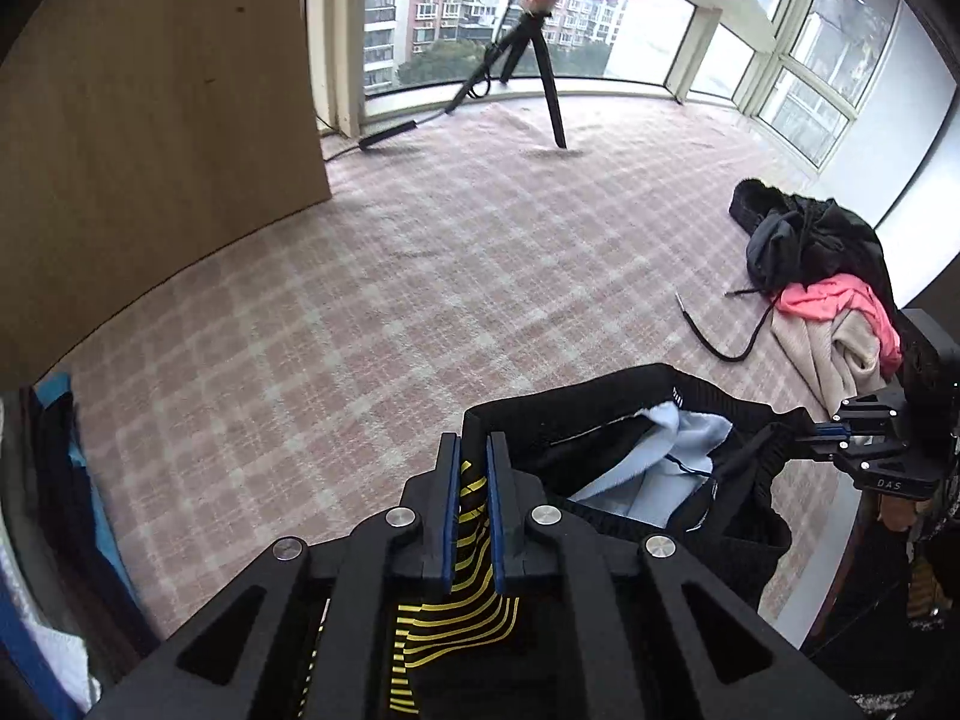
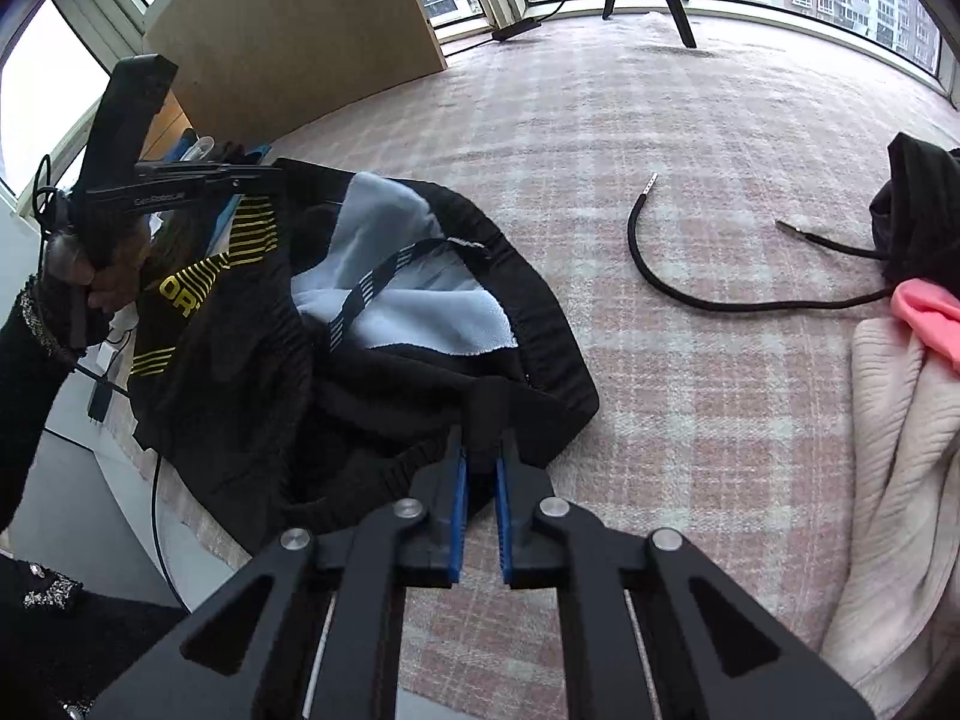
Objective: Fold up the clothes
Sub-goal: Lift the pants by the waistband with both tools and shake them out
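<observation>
Black garment, yellow-striped, pale blue lining: lifted over plaid carpet, waistband clamped by left gripper and right gripper.

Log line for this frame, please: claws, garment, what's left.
left claw: shut on black garment | right claw: shut on waistband | garment held unfolded over plaid surface | clothes pile waiting

Pink checked carpet with clothes pile at three o'clock, tripod at twelve.
</observation>
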